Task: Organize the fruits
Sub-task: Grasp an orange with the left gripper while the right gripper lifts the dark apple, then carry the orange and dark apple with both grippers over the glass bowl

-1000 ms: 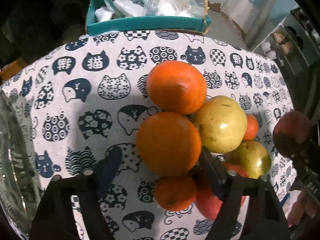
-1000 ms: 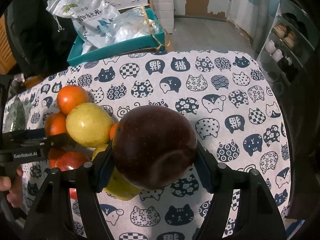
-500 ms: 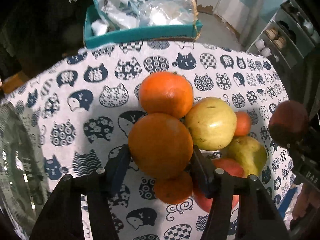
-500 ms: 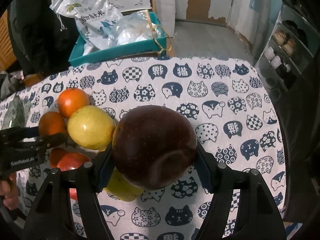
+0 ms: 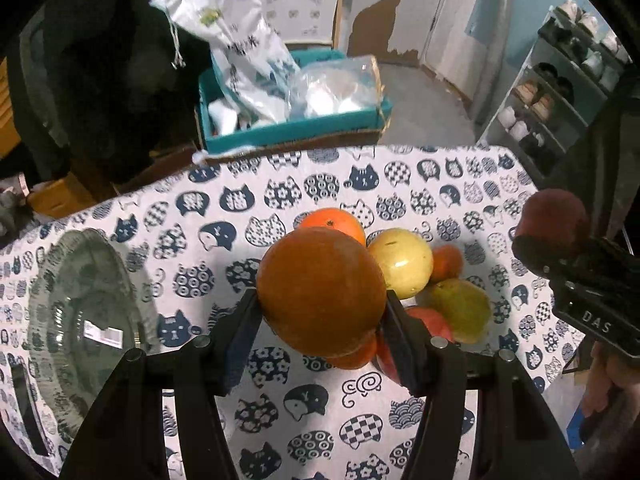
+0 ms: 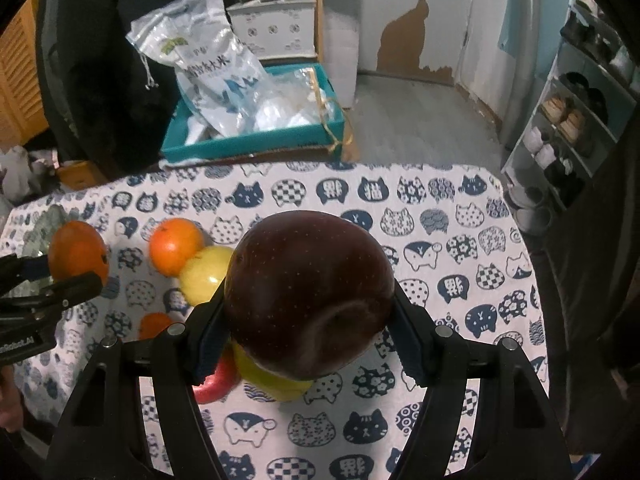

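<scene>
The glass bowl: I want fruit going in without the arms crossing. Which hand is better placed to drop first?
Probably the left. The left gripper, shut on an orange, has the glass bowl beside it; the right gripper, holding the dark apple, is beyond the pile.

Light was dim, brightest on the cloth [image 5: 280, 184], with shadow cast left of the fruit. Fisheye edges curved into black corners. Far bags [image 6: 208, 76] looked slightly blurred.

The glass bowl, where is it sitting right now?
The glass bowl sits on the cat-print tablecloth at the far left of the left wrist view, apart from the pile of fruit, left of the orange in the left gripper.
</scene>
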The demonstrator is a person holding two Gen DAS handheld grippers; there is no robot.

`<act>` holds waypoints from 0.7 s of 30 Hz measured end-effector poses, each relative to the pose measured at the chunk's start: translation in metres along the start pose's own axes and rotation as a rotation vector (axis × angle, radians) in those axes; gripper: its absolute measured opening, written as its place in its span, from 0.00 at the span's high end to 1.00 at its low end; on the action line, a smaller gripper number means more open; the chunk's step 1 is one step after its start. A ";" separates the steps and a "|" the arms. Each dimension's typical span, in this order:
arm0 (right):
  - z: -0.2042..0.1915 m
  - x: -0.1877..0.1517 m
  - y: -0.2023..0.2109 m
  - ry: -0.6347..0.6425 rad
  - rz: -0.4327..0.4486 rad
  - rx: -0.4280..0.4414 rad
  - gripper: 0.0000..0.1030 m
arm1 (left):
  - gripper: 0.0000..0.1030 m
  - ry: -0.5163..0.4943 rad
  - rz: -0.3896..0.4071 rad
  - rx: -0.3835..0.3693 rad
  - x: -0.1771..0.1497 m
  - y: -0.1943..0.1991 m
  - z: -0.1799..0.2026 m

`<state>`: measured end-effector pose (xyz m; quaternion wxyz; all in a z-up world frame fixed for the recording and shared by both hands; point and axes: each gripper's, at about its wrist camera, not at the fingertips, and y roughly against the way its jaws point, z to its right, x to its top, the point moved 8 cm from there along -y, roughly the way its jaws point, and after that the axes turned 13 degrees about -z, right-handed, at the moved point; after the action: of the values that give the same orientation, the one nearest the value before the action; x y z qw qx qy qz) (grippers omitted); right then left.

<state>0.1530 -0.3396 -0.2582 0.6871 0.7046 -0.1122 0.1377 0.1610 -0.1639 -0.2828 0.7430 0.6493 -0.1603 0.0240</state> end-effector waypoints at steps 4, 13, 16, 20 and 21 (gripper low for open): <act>-0.010 0.004 0.020 0.015 0.036 -0.002 0.30 | 0.40 -0.008 0.048 0.012 -0.003 0.025 -0.006; -0.035 0.012 0.060 0.042 0.096 0.017 0.30 | 0.40 -0.003 0.136 0.025 -0.008 0.072 -0.021; -0.044 0.015 0.072 0.060 0.118 0.015 0.30 | 0.40 0.002 0.157 0.024 -0.012 0.084 -0.027; -0.056 0.017 0.085 0.081 0.141 0.019 0.30 | 0.40 0.005 0.189 0.032 -0.016 0.101 -0.036; -0.059 0.018 0.089 0.085 0.147 0.022 0.30 | 0.40 0.007 0.196 0.033 -0.017 0.105 -0.039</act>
<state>0.1363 -0.2826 -0.1680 0.6713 0.6956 -0.1329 0.2188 0.1272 -0.1064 -0.1908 0.7267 0.6428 -0.2201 0.1012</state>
